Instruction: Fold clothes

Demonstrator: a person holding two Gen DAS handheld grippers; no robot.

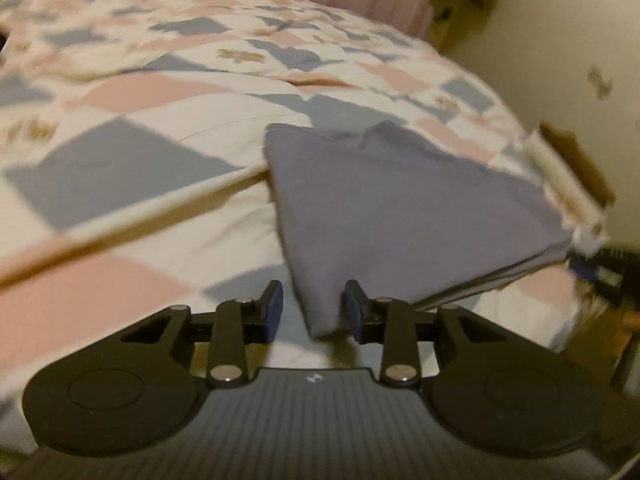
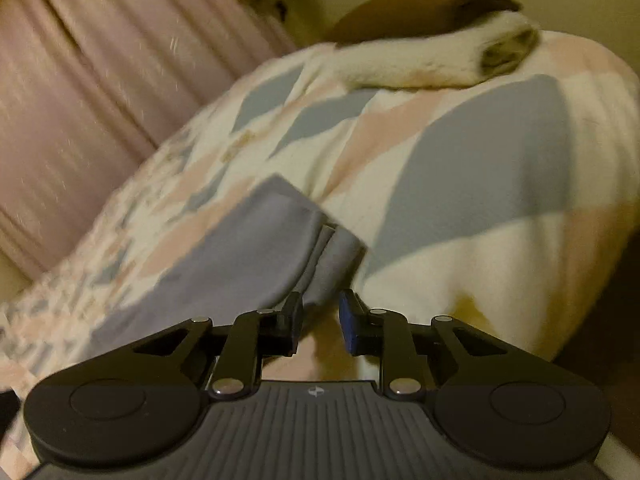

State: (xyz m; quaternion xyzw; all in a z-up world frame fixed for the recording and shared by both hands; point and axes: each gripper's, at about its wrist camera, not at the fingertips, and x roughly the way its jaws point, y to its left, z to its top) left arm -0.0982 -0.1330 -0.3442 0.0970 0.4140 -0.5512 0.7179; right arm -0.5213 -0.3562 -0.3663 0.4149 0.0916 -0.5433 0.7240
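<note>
A grey-purple folded garment (image 1: 400,208) lies on a patchwork quilt (image 1: 160,168) covering a bed. My left gripper (image 1: 314,310) is open, and the garment's near corner pokes between its blue-padded fingers (image 1: 274,308) without being pinched. In the right wrist view the same garment (image 2: 224,264) stretches away to the left, its layered folded edge ending at my right gripper (image 2: 320,320). That gripper is open too, with bedding showing through the gap. The right gripper's blue tip (image 1: 592,268) also shows in the left wrist view at the garment's far right corner.
The quilt (image 2: 480,184) has pink, grey-blue and cream patches and drops off at the bed's right edge. A pink curtain (image 2: 100,92) hangs behind. A white fluffy sleeve (image 2: 432,64) lies across the far bedding. A cream wall (image 1: 560,40) stands to the right.
</note>
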